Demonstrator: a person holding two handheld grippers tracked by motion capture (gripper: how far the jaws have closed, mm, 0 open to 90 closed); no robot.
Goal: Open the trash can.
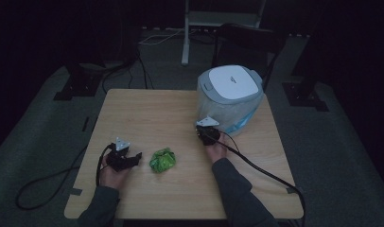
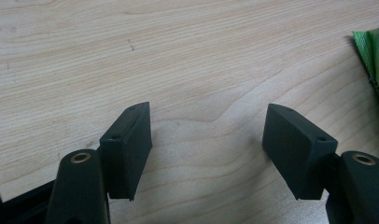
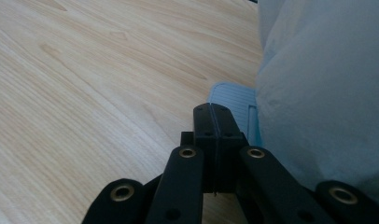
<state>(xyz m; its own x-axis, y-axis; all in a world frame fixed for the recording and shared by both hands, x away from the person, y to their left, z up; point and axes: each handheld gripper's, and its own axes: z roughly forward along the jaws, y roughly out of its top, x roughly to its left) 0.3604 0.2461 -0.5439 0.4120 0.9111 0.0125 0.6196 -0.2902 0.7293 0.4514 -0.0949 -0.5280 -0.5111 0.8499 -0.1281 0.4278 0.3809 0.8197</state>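
Observation:
A crumpled green bag [image 1: 162,160] lies on the wooden table [image 1: 147,113], near its front middle. My left gripper [image 1: 135,158] rests just left of it, open, with bare wood between the jaws [image 2: 206,135]; the edge of the green bag [image 2: 374,60] shows at the right of the left gripper view. A grey bin with a white lid [image 1: 230,94] stands at the table's back right, wrapped in a pale translucent liner [image 3: 318,93]. My right gripper [image 1: 205,130] is at the bin's front left base, shut [image 3: 216,114], with nothing visible between the jaws.
A light blue part [image 3: 232,100] sticks out at the bin's foot just beyond my right jaws. Cables trail off the table's left and right front edges. Dark stands and a white frame [image 1: 185,33] are on the floor behind the table.

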